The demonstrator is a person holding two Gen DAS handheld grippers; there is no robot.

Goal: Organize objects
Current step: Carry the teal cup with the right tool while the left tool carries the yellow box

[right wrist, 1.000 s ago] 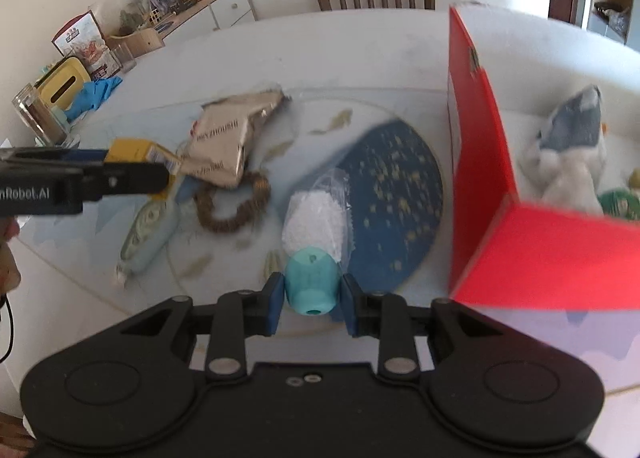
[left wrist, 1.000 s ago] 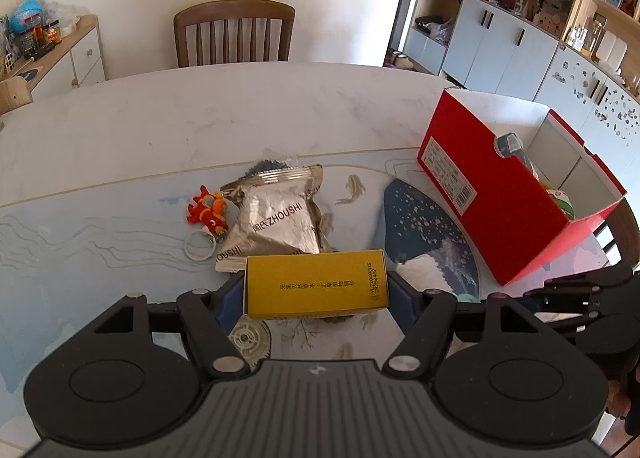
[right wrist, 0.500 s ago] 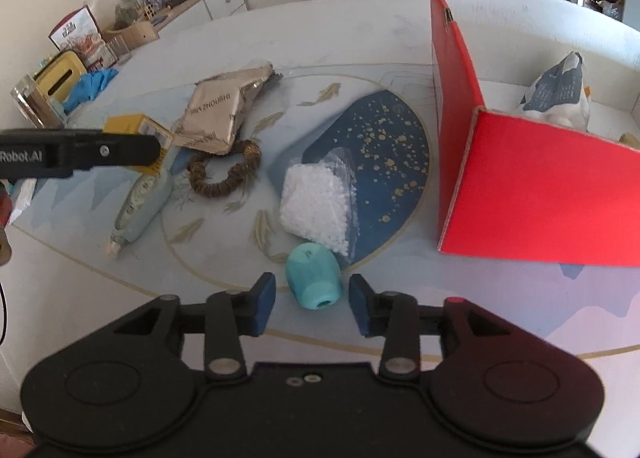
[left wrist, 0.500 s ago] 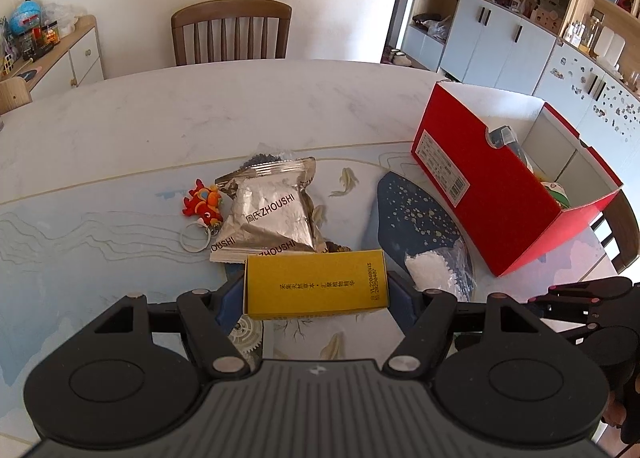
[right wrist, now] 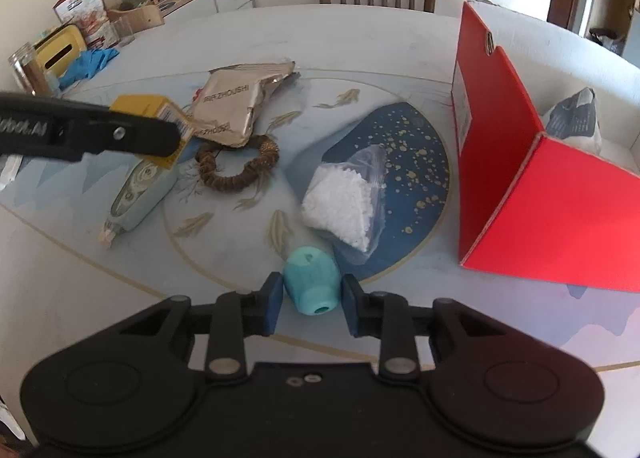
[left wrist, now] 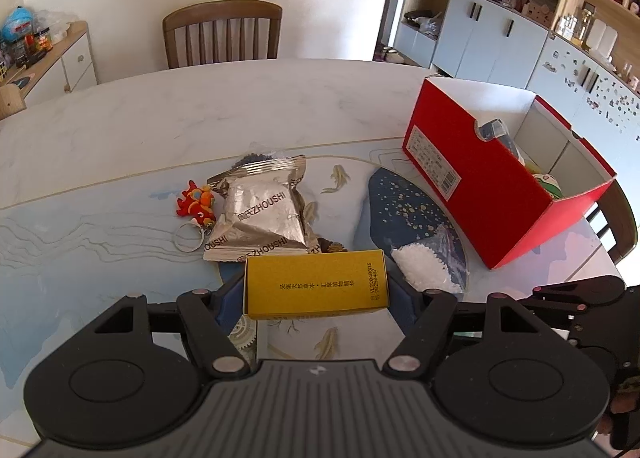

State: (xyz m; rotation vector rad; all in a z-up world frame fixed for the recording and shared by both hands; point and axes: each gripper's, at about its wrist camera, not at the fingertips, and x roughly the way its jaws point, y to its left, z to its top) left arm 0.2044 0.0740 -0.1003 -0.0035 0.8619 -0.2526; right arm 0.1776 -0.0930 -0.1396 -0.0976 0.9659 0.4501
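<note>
My left gripper (left wrist: 316,292) is shut on a yellow carton (left wrist: 316,278), held by its two short ends above the table; from the right wrist view one of its fingers (right wrist: 88,132) crosses the same carton (right wrist: 148,106). My right gripper (right wrist: 311,300) is low over the near table edge. Its jaws are closing on a teal egg-shaped thing (right wrist: 310,280), and both blue pads touch its sides. An open red box (left wrist: 472,194) stands at the right with a few items inside, and its red wall (right wrist: 540,198) is just right of the right gripper.
On the patterned mat (right wrist: 416,146) lie a silver snack packet (left wrist: 260,210), a red fish keyring (left wrist: 196,200), a bag of white pellets (right wrist: 344,198), a brown woven ring (right wrist: 236,166) and a correction-tape dispenser (right wrist: 136,194). A wooden chair (left wrist: 222,34) stands behind the table.
The right gripper opened, left the teal thing on the table, and has closed around it again, while drawing back from the red box. The left gripper and yellow carton stayed put.
</note>
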